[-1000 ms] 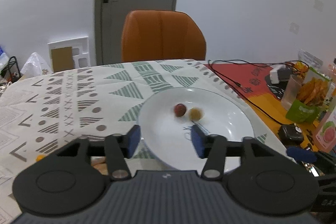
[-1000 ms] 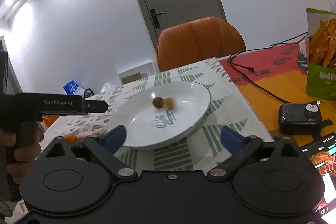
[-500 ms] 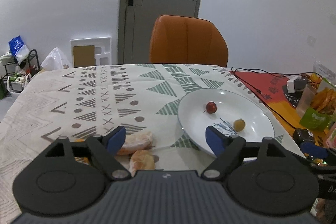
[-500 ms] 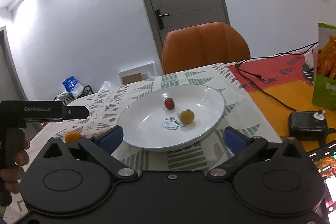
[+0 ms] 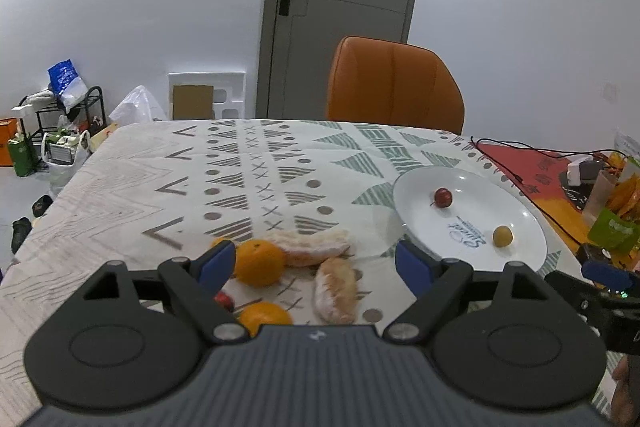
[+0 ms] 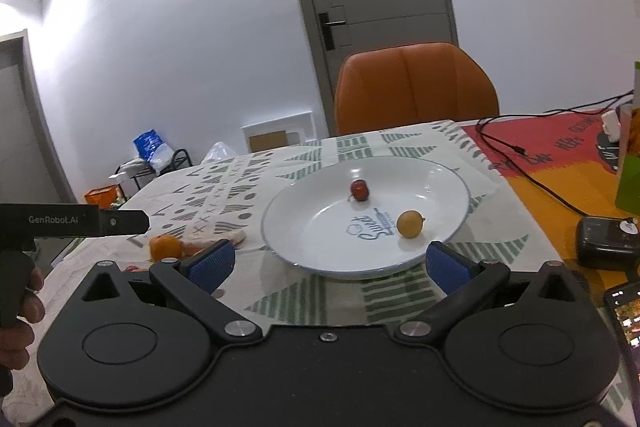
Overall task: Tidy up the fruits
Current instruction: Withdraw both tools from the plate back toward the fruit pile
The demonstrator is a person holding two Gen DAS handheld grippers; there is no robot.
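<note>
A white plate (image 5: 520, 227) (image 6: 448, 187) holds a small red fruit (image 5: 443, 197) (image 6: 359, 190) and a small yellow fruit (image 5: 502, 236) (image 6: 409, 223). Left of the plate on the patterned cloth lie an orange (image 5: 259, 263) (image 6: 165, 247), a second orange (image 5: 265, 315), a small red fruit (image 5: 224, 301) and two pale peeled pieces (image 5: 312, 247) (image 5: 335, 290). My left gripper (image 5: 316, 263) stands open above these loose fruits, holding nothing. My right gripper (image 6: 327, 265) is open at the plate's near rim, empty. The left gripper's body (image 6: 76, 221) shows at the left of the right wrist view.
An orange chair (image 5: 394, 87) stands behind the table. To the right lie a black cable (image 6: 532, 179), a small black device (image 6: 606, 243), a phone (image 6: 626, 319) and a green snack box (image 5: 612, 223). A rack with bags (image 5: 52, 131) stands on the floor at left.
My left gripper has swung left from over the plate to the loose fruits and opened wider. The yellow fruit rolled apart from the red one. My right gripper stays open, slightly shifted.
</note>
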